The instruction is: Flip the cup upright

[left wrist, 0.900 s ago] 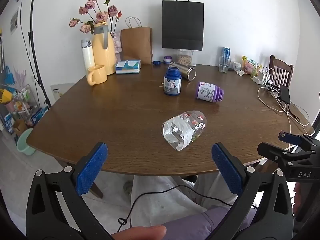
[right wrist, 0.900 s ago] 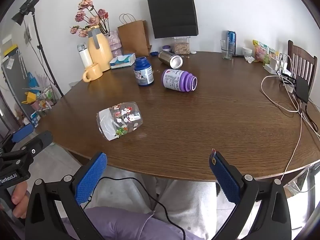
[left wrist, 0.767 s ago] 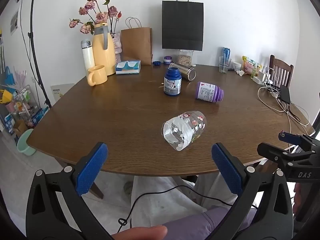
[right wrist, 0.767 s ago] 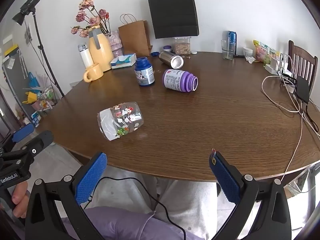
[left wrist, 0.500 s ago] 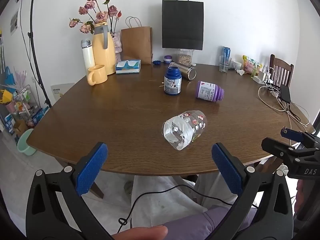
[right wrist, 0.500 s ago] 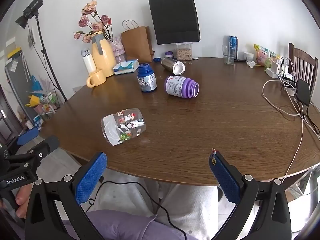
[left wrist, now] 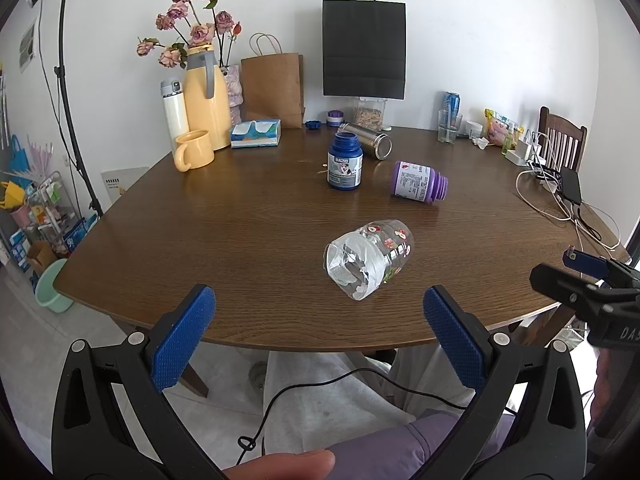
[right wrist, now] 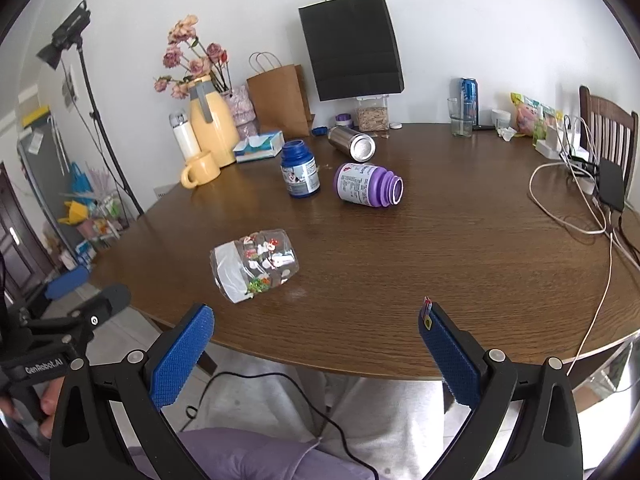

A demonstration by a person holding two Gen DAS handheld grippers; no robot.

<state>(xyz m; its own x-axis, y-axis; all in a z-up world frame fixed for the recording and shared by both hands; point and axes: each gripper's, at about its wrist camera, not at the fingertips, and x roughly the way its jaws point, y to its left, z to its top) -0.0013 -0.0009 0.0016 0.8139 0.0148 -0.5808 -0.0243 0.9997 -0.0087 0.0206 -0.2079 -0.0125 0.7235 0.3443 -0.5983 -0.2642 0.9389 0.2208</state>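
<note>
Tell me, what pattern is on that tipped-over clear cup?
The clear cup bears small colourful stickers, red, white and green; the right wrist view shows them best.

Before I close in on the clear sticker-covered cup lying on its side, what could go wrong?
The clear sticker-covered cup lies on its rounded side near the brown wooden table edge; a nudge could roll it off. Both the left gripper and the right gripper are open and short of it, so a rushed pinch may slip on smooth plastic.

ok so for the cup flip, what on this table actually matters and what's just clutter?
Matters:
clear cup, lying on its side
left claw, open
right claw, open

Clutter:
blue jar
purple bottle
steel tumbler
yellow mug
tissue box
cables
</note>
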